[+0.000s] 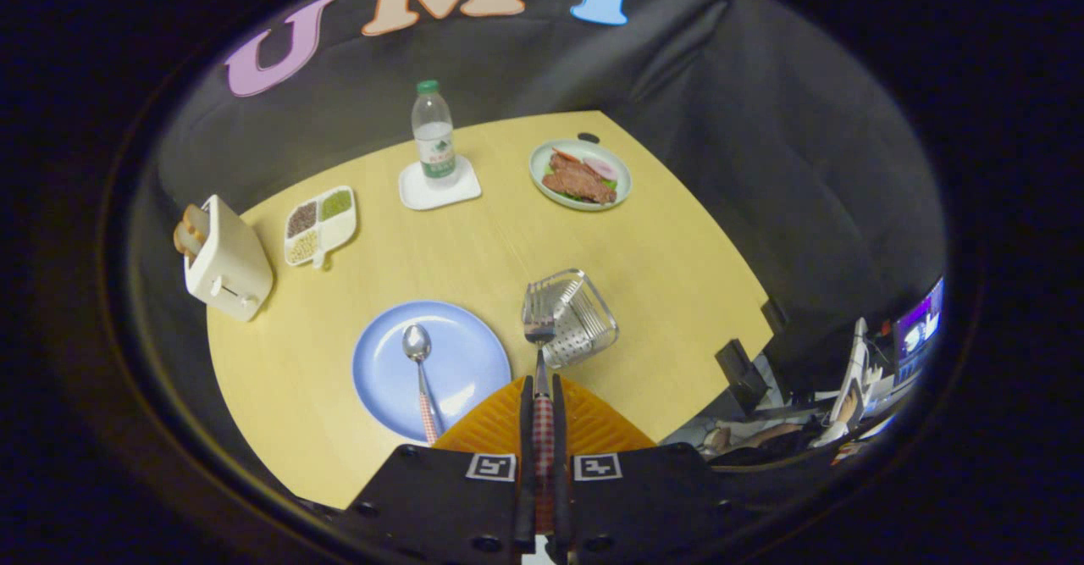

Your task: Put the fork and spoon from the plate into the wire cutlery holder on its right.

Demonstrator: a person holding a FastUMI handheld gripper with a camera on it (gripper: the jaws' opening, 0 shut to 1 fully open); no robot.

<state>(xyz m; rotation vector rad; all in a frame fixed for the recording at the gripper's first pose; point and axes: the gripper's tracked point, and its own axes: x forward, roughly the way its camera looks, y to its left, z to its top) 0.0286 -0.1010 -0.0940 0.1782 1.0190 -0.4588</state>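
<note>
My gripper [542, 387] is shut on the fork [539, 328] by its checked handle, held high above the table. The fork's tines point ahead, over the left rim of the wire cutlery holder [580, 321]. The holder stands on the yellow table to the right of the blue plate [461, 370]. On the plate lies the spoon [419, 370], bowl away from me, its checked handle reaching the plate's near edge beside my left finger.
Farther back on the yellow table [677, 294] are a white toaster [227, 260] with bread at the left, a divided snack dish [320, 224], a water bottle [434, 133] on a white coaster, and a plate of meat [581, 175]. The table's right edge drops off toward clutter.
</note>
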